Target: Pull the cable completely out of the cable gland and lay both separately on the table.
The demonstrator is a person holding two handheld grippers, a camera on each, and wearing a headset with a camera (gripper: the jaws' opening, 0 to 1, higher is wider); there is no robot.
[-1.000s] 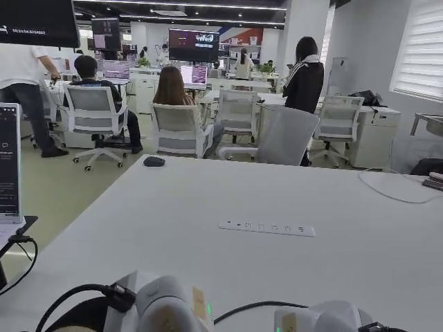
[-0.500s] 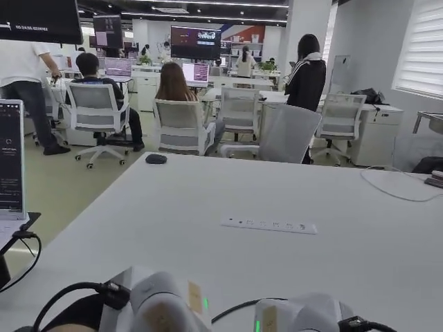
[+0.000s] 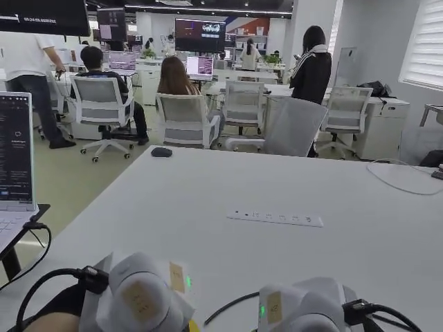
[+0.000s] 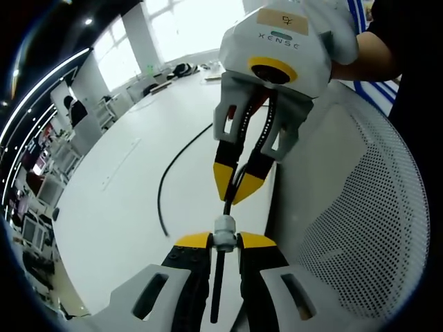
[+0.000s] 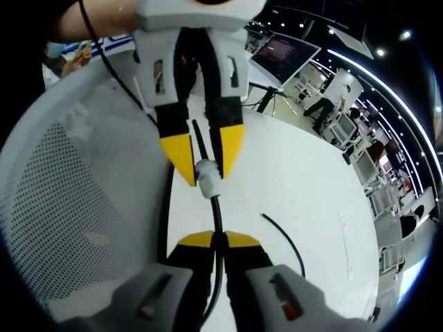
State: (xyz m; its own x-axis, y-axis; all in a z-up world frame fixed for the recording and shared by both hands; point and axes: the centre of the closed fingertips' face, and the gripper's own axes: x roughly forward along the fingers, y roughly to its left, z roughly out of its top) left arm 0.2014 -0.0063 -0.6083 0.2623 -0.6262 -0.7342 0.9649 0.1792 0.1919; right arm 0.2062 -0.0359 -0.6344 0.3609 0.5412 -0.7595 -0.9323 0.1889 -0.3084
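The left gripper (image 4: pixel 225 241) is pinching the white cable gland (image 4: pixel 223 230) at 6 o'clock in its own view. The right gripper (image 4: pixel 237 190), lettered "XENSE", is squeezing the black cable (image 5: pixel 216 213) toward 12 o'clock, over the table (image 4: pixel 118 200). In the head view, the stickers (image 3: pixel 140 299) are blurring beyond reading.

Left of the left gripper (image 4: pixel 225 241) spreads a white table (image 4: pixel 118 200); right of it curves what looks like a mesh chair back (image 4: pixel 346 228). Farther off lie a socket strip (image 3: pixel 275 218), a mouse (image 3: pixel 161 152) and a laptop (image 3: pixel 15 159).
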